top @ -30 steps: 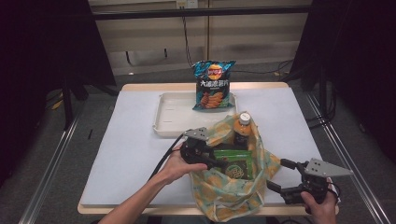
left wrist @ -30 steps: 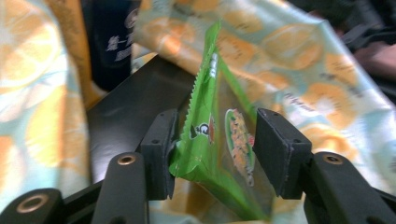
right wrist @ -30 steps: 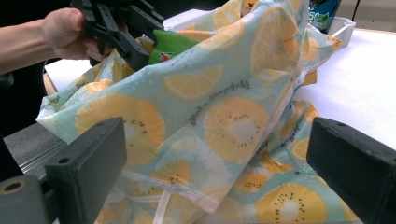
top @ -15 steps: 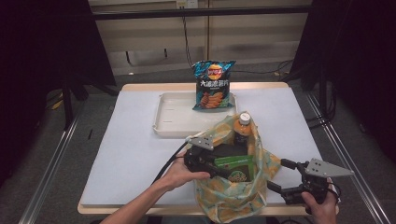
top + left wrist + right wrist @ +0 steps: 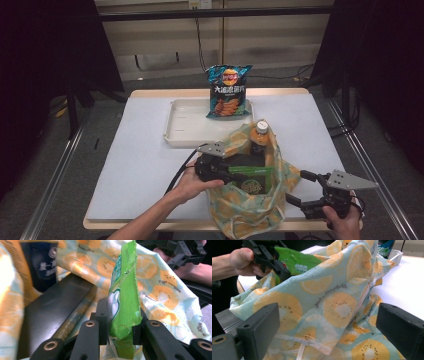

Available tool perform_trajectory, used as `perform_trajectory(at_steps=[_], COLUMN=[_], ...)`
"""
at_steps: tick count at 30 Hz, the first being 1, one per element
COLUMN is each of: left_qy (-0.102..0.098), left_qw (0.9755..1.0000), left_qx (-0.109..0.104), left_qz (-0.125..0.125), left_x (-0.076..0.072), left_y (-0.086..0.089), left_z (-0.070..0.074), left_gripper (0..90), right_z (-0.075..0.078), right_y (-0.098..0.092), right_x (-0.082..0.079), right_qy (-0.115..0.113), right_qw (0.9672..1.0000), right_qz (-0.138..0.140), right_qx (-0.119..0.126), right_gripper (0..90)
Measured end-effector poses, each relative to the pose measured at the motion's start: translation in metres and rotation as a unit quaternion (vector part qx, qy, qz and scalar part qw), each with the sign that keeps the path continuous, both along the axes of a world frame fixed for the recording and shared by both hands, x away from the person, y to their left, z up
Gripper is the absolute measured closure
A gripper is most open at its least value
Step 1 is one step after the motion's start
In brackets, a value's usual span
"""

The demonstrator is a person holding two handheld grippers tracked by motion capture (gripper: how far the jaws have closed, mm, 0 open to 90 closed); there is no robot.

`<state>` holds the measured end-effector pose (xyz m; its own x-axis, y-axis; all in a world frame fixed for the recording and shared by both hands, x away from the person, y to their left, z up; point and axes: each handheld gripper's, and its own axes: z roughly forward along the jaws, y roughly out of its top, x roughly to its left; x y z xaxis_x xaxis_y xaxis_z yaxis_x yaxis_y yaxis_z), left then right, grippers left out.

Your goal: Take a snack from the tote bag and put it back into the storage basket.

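While the left gripper [image 5: 120, 332] has just been closing onto the green packet [image 5: 123, 297], packet's long axis runs straight ahead of it, inside the fruit-print bag [image 5: 250, 210] (right gripper [image 5: 306, 192] spread, idle beside it).

The left gripper [image 5: 226, 172], held from the near left, has just been closing its jaws and now pinches a green packet [image 5: 123, 300]. The right gripper [image 5: 300, 189], near right, gapes wide apart.
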<state>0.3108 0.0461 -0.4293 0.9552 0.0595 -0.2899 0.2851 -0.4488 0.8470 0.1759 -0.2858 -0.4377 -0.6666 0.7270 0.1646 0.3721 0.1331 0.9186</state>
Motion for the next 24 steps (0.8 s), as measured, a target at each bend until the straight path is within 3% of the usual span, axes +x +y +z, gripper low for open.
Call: perform_trajectory(at_steps=[11,24], left_qy=[-0.037,-0.050], left_qw=[0.9990,0.9978], left_qx=[-0.017,-0.034], left_qz=[0.020,0.028], left_x=[0.002,0.004], left_y=[0.012,0.023], left_z=[0.017,0.032], left_gripper=[74.4,74.5], right_z=[-0.001,-0.001], right_y=[0.000,0.000], right_x=[0.001,0.001], right_qy=[0.002,-0.002], right_qw=[1.0000,1.0000], right_qz=[0.004,0.005], right_qx=[0.003,0.006], right_gripper=[3.7,2.7])
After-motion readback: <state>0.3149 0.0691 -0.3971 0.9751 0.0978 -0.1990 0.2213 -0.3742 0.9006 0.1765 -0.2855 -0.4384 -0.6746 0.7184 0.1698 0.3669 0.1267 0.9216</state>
